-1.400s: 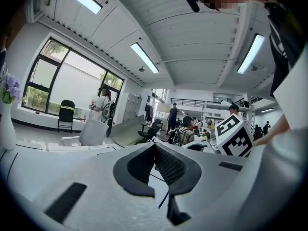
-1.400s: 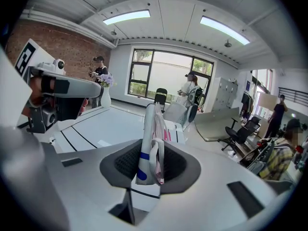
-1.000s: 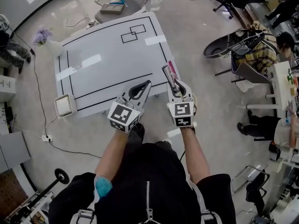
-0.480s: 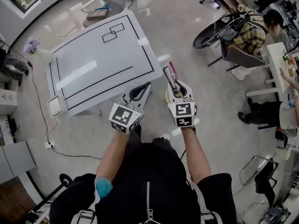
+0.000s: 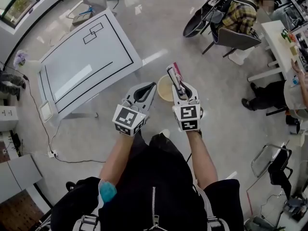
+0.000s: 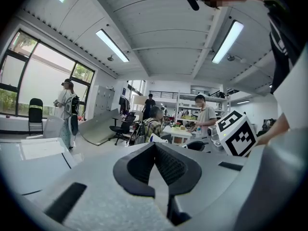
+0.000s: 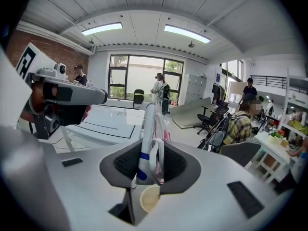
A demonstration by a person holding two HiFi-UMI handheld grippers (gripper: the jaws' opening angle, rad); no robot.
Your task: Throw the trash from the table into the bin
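The trash is a thin white tube wrapper with a blue band (image 7: 144,146) and a crinkly pink and white wrapper (image 7: 160,155) pressed beside it. Both stick up out of the right gripper (image 5: 176,83), whose jaws are squeezed tight on them. The trash is up in the air, away from the big white table with black lines (image 5: 82,66). In the head view the wrappers (image 5: 175,74) hang over the far edge of the round cream bin (image 5: 160,87). The bin stands on the shiny grey floor (image 5: 144,37), between the two grippers and just in front of them. In the right gripper view the bin (image 7: 149,199) peeks out low down, under the jaws. The left gripper (image 5: 144,91) is held just beside the right one, and its jaws are closed together with nothing in them. The table is off to the left, well apart from the bin. A grey chair with a yellow checked cloth (image 5: 239,14) stands far off on the right.
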